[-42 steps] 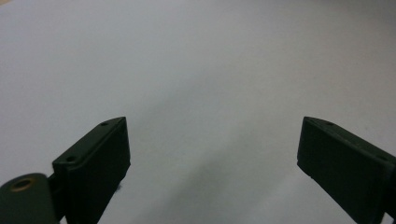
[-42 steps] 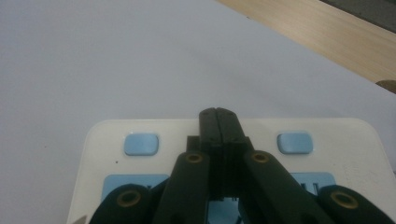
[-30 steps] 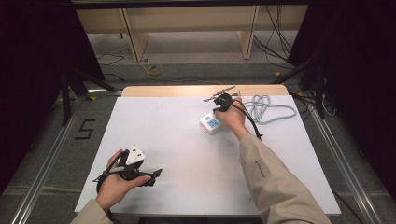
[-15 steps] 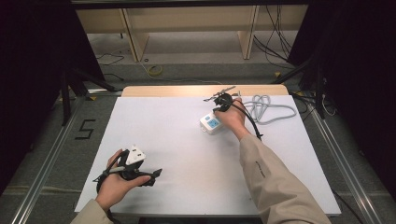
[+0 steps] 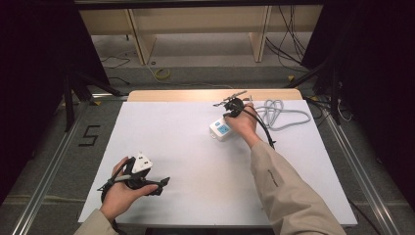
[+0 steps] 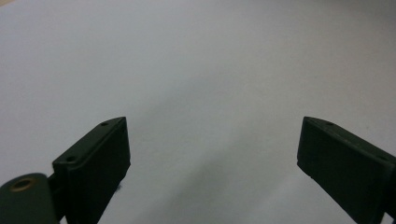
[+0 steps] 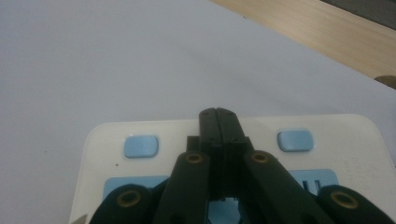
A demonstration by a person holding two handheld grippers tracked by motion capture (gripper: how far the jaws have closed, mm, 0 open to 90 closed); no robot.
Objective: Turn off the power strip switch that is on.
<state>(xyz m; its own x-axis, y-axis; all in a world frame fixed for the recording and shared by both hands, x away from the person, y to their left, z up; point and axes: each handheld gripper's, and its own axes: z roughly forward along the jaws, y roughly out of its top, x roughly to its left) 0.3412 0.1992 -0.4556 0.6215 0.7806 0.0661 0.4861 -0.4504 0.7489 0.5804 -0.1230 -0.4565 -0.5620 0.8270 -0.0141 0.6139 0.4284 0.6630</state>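
1. The right gripper (image 7: 218,114) has its two black jaws pressed flat together, nothing between them; the closed tips sit over the top face of the white power strip (image 7: 140,128), between its two pale-blue buttons (image 7: 141,146). Whether the tips actually touch the face cannot be told.
2. In the right gripper view a blue socket panel (image 7: 133,183) lies below the left button, partly covered by the gripper's own linkage.
3. In the high view the right gripper (image 5: 234,106) is held by the right hand (image 5: 243,125) at the far right part of the table, directly over the power strip (image 5: 221,129), which lies flat on the white tabletop (image 5: 195,147).
4. The strip's grey cable (image 5: 281,113) lies coiled in loops just to the right of that hand, near the table's far edge of bare wood (image 5: 195,94).
5. The left gripper (image 6: 212,140) has its jaws spread wide over bare white table, with nothing between them.
6. In the high view the left gripper (image 5: 147,180) sits in the left hand (image 5: 120,193) at the near left corner, well apart from the power strip, its jaws pointing to the right across the table.
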